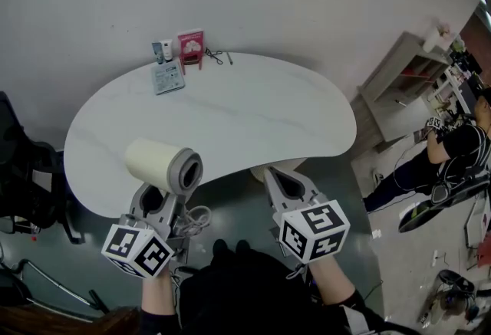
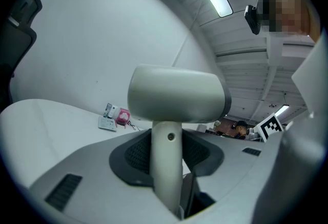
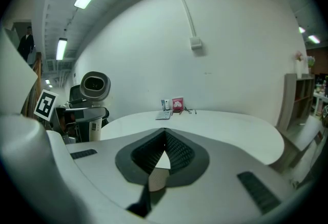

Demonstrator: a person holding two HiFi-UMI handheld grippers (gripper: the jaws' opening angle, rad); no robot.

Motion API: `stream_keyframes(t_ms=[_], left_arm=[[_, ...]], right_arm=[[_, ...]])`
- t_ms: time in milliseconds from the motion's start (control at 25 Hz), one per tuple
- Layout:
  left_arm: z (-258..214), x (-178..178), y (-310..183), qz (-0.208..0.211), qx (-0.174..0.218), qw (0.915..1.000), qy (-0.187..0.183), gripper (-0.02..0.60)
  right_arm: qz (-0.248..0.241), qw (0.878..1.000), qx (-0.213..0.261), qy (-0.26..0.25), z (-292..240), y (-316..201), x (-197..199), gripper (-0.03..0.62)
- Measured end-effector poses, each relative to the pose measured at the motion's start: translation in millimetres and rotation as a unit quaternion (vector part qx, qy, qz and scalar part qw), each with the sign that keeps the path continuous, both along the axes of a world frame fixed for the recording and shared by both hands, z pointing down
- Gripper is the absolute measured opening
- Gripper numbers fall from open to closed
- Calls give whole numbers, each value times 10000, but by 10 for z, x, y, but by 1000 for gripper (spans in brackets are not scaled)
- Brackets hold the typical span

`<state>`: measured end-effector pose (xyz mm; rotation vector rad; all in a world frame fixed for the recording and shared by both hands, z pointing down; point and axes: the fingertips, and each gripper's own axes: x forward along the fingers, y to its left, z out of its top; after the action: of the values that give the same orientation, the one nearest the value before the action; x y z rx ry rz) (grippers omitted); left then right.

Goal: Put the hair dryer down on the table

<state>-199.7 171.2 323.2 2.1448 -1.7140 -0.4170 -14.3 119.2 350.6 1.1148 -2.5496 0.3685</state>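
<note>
Left gripper (image 1: 156, 201) near left, jaws wide and clamped on the handle of the hair dryer (image 1: 163, 165); handle upright, cream barrel lying crosswise on top, grey rear end facing right. The dryer is in the air; in the head view its barrel overlaps the table's near left edge. Right gripper (image 1: 279, 178) near right, jaws closed together at the tips, nothing between them. White rounded table (image 1: 253, 123) beyond both. At its far left edge: flat pack (image 1: 168, 77), small bottles (image 1: 163, 51), pink box (image 1: 191, 44), just beside each other, white wall behind
</note>
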Motion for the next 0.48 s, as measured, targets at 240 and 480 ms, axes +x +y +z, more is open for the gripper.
stream_keyframes(t_ms=[240, 480], left_arm=[[20, -129, 76, -84, -35, 9999, -115, 160], [23, -270, 123, -202, -33, 9998, -9, 160]], right_arm=[[106, 9999, -12, 76, 19, 24, -30, 2], [241, 9996, -106, 72, 69, -2, 11, 2]])
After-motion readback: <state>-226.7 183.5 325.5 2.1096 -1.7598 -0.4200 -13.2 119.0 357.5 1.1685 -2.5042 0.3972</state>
